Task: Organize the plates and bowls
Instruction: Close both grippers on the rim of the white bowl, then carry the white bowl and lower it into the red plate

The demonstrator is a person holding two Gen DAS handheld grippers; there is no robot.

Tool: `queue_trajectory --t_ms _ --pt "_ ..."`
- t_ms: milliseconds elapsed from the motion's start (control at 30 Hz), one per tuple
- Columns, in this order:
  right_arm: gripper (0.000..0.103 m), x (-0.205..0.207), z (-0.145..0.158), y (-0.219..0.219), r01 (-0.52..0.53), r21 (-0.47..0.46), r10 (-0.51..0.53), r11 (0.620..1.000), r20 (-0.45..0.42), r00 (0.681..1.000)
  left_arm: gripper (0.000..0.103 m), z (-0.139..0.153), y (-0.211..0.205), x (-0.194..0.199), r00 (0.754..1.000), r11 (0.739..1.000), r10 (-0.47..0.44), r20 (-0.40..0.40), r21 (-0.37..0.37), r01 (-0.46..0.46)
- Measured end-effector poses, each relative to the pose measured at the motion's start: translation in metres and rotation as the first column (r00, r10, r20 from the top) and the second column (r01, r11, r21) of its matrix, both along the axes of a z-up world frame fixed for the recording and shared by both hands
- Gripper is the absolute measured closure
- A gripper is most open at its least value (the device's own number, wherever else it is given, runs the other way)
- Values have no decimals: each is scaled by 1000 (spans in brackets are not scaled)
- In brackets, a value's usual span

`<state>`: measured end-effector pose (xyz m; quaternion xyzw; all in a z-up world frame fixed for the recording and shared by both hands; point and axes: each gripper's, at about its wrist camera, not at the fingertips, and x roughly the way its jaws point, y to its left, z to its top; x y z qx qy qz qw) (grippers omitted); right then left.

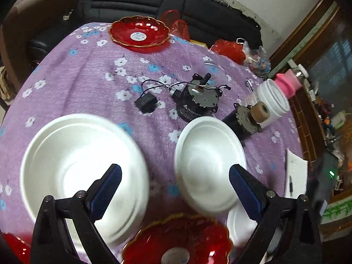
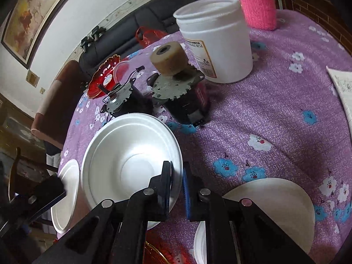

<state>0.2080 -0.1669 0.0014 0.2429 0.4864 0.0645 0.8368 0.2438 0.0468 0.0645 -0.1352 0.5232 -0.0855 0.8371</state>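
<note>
Partly blurred, white bowl point(image 2: 132, 160) rim between right gripper point(image 2: 177, 176) jaws — left gripper point(image 1: 175, 182) jaws apart, empty.

Ahead of your left claw, past its fingertips, a grey geared motor point(image 1: 199, 101) lies on the purple flowered cloth point(image 1: 92, 74), with a small black wired part point(image 1: 145, 103) just to its left. Ahead and to the right, a second motor with a tan roller point(image 1: 253, 116) lies against a white plastic tub point(image 1: 271, 98), and a pink knitted sleeve point(image 1: 286, 84) stands just beyond the tub. Far right of that claw you have a sheet of paper with a pen point(image 1: 296, 176). Beyond the cloth's far edge sit red plastic bags point(image 1: 230, 48) and a black sofa point(image 1: 136, 2).

Ahead of your right claw, the roller motor point(image 2: 178, 81) touches the tub point(image 2: 216, 41).
</note>
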Motion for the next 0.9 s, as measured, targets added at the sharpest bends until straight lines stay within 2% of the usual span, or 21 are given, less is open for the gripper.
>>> queue_trajectory --t_ms 67,100,133,167,200,233,367,533,700,900 --pt "92 2 0 0 -2 3 2 1000 -4 1000 10 -5 -11 7 1000 1000 -24 -15 16 24" --pt "92 2 -1 0 -3 7 3 1000 -6 1000 18 -8 -18 10 999 999 -44 -29 30 45" --pt "92 3 -1 -1 -4 10 4 1000 -7 1000 37 -12 -23 12 997 997 -64 -44 34 66" --pt "92 4 -1 -1 -4 14 4 1000 -8 1000 50 -16 -29 14 993 995 -91 -70 28 93" --pt "92 3 -1 -1 4 1 -4 1000 -9 1000 60 -22 -34 15 989 993 -106 -103 47 111" --pt "92 4 -1 -2 3 7 -3 1000 -6 1000 63 -22 -37 16 989 992 -105 -103 58 112" --pt "92 0 5 -8 5 31 -6 1000 25 1000 68 -11 -34 10 991 992 -109 -79 54 114" --pt "92 -18 35 -8 -8 51 3 999 97 995 68 20 -24 -11 993 992 -118 -10 34 118" --pt "92 -47 76 8 -48 29 42 998 176 983 68 55 -13 -52 991 994 -110 73 35 107" --pt "92 -95 106 54 -160 33 148 986 238 960 68 77 41 -115 991 1000 -23 135 -3 24"
